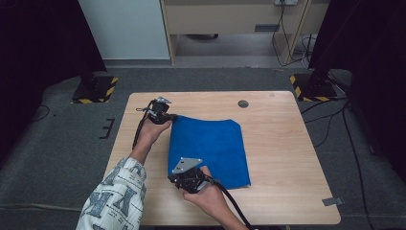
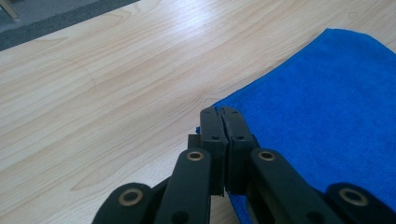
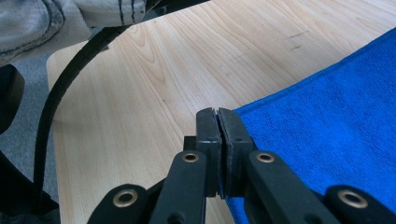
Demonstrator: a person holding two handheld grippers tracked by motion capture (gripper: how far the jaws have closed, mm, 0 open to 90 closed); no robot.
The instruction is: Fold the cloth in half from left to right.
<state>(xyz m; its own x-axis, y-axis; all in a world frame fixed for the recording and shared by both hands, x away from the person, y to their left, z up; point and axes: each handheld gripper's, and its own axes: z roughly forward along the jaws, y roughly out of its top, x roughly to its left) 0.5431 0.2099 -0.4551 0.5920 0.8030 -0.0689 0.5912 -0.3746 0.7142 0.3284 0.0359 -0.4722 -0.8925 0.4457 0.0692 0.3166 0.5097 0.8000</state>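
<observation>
A blue cloth (image 1: 210, 148) lies spread on the wooden table (image 1: 282, 143), its far edge slightly raised. My left gripper (image 1: 171, 116) is at the cloth's far left corner. In the left gripper view its jaws (image 2: 220, 112) are pressed together with the corner of the blue cloth (image 2: 327, 102) pinched between them. My right gripper (image 1: 171, 176) is at the near left corner. In the right gripper view the jaws (image 3: 217, 112) are closed with a thin blue edge of the cloth (image 3: 336, 116) caught between them.
A round dark hole (image 1: 243, 103) sits in the tabletop behind the cloth. A patterned sleeve (image 1: 115, 196) comes in at the bottom left. A black cable (image 3: 56, 102) hangs past the table's left edge. Two stand bases with yellow-black stripes (image 1: 95, 88) (image 1: 311, 86) stand on the floor beyond.
</observation>
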